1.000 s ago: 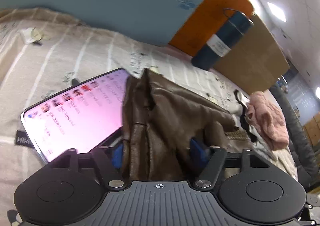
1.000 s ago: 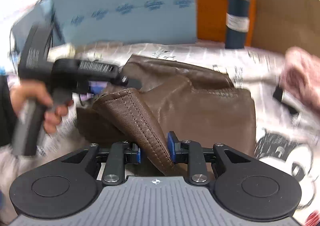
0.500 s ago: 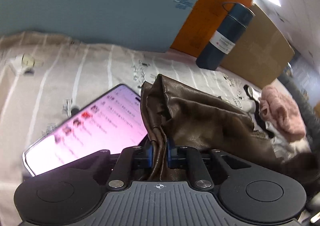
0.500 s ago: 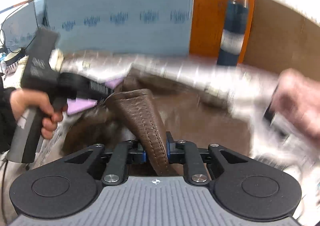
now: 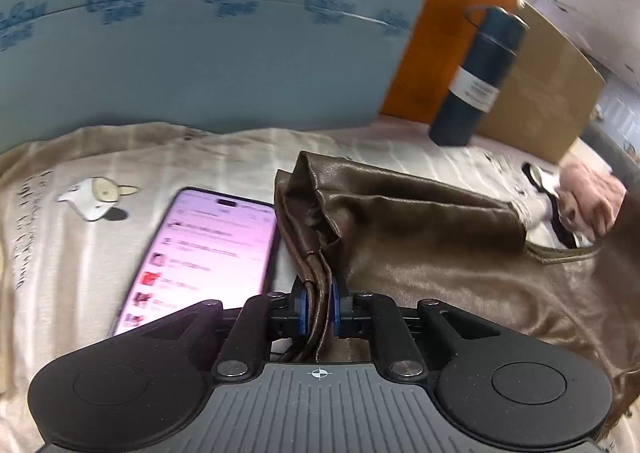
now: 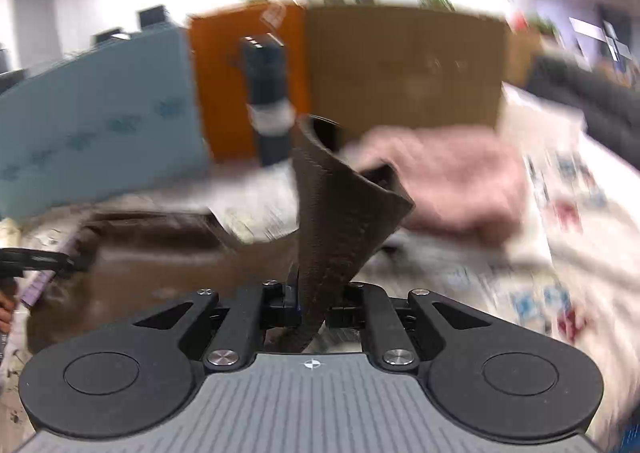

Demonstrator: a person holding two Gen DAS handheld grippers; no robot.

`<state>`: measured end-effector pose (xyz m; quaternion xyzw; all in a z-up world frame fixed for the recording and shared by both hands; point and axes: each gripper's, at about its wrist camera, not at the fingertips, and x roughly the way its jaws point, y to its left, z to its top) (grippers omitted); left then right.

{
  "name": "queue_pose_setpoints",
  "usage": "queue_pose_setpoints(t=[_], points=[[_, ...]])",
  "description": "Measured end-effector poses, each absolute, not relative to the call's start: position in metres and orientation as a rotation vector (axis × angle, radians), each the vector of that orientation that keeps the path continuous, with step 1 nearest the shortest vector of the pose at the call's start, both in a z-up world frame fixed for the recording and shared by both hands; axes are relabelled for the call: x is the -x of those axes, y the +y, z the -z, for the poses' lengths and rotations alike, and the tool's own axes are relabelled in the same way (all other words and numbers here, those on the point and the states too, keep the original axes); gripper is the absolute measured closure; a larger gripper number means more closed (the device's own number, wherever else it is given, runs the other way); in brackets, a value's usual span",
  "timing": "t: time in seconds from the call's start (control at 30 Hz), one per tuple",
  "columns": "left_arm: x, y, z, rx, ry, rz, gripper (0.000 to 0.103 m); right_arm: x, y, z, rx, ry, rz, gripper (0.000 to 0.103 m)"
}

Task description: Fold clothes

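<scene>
— While you look across the worktop, tell me what your left gripper (image 5: 317, 305) has.

— Its fingers (image 5: 301, 307) are nearly closed, pinching a bunched, seamed edge of the brown leather garment (image 5: 420, 237). That edge stands up between the blue pads, and the rest of the garment spreads away to the right over the printed cloth (image 5: 60, 253) that covers the worktop.

— And your right gripper (image 6: 314, 307)?

— My fingers there are closing on another strip of the same brown leather garment (image 6: 336, 221), and the strip is pressed between them. It rises from the grip and flares out above, lifted off the cloth. The view is heavily blurred, so I cannot tell which part of the garment it is.

— What lies around the garment?

— A lit phone (image 5: 208, 253) lies just to the left of the pinched edge, touching or nearly touching the leather. A small white object (image 5: 96, 195) sits farther left. Behind stand a blue foam board (image 5: 200, 33), an orange panel (image 5: 432, 53), a dark flask (image 5: 476, 81) and a cardboard box (image 5: 548, 93). A pink fluffy garment (image 6: 460, 181) lies beyond the leather on the right.
</scene>
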<state>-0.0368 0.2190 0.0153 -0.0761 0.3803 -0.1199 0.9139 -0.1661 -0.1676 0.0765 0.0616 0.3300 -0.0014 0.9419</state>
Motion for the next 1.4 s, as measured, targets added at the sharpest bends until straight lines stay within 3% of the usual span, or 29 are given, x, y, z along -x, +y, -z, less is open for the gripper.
queue_pose_setpoints(t=[0.1,0.2,0.27,0.47,0.53,0.6,0.67,0.73,0.8,1.13,1.23,1.3,1.33,1.37,1.4], points=[[0.036,0.213,-0.021,0.107,0.772,0.238,0.079,0.162,-0.183,-0.048,-0.142,0.779,0.023,0.088],[0.038,0.210,-0.037,0.028,0.719,0.230,0.050,0.165,-0.199,-0.044,-0.158,0.794,0.063,0.051],[0.038,0.207,-0.051,-0.004,0.655,0.235,0.037,0.168,-0.209,-0.049,-0.155,0.774,0.083,0.044],[0.006,0.193,-0.058,0.100,0.738,0.329,0.036,0.148,-0.240,-0.069,-0.135,0.715,0.037,0.033],[-0.002,0.192,-0.057,0.130,0.756,0.328,0.037,0.133,-0.251,-0.070,-0.173,0.736,-0.010,0.023],[-0.007,0.196,-0.059,0.186,0.753,0.331,0.037,0.115,-0.257,-0.065,-0.194,0.776,-0.050,0.023],[-0.005,0.204,-0.066,0.277,0.714,0.334,0.038,0.098,-0.265,-0.055,-0.211,0.815,-0.061,0.025],[-0.007,0.207,-0.068,0.350,0.717,0.365,0.038,0.085,-0.270,-0.046,-0.256,0.859,-0.081,0.045],[-0.013,0.205,-0.067,0.352,0.755,0.385,0.038,0.077,-0.272,-0.041,-0.293,0.886,-0.121,0.056],[-0.025,0.205,-0.060,0.360,0.846,0.446,0.039,0.080,-0.276,-0.046,-0.356,0.857,-0.236,0.070],[-0.036,0.200,-0.049,0.353,0.881,0.425,0.044,0.073,-0.274,-0.041,-0.357,0.872,-0.202,0.077],[-0.033,0.189,-0.053,0.300,0.836,0.453,0.054,0.072,-0.273,-0.038,-0.362,0.873,-0.190,0.081],[-0.032,0.183,-0.056,0.264,0.815,0.457,0.080,0.072,-0.271,-0.037,-0.349,0.873,-0.180,0.089],[-0.031,0.178,-0.058,0.231,0.796,0.460,0.097,0.071,-0.268,-0.036,-0.335,0.874,-0.169,0.093],[-0.027,0.177,-0.059,0.210,0.786,0.459,0.097,0.072,-0.266,-0.036,-0.322,0.869,-0.163,0.097]])
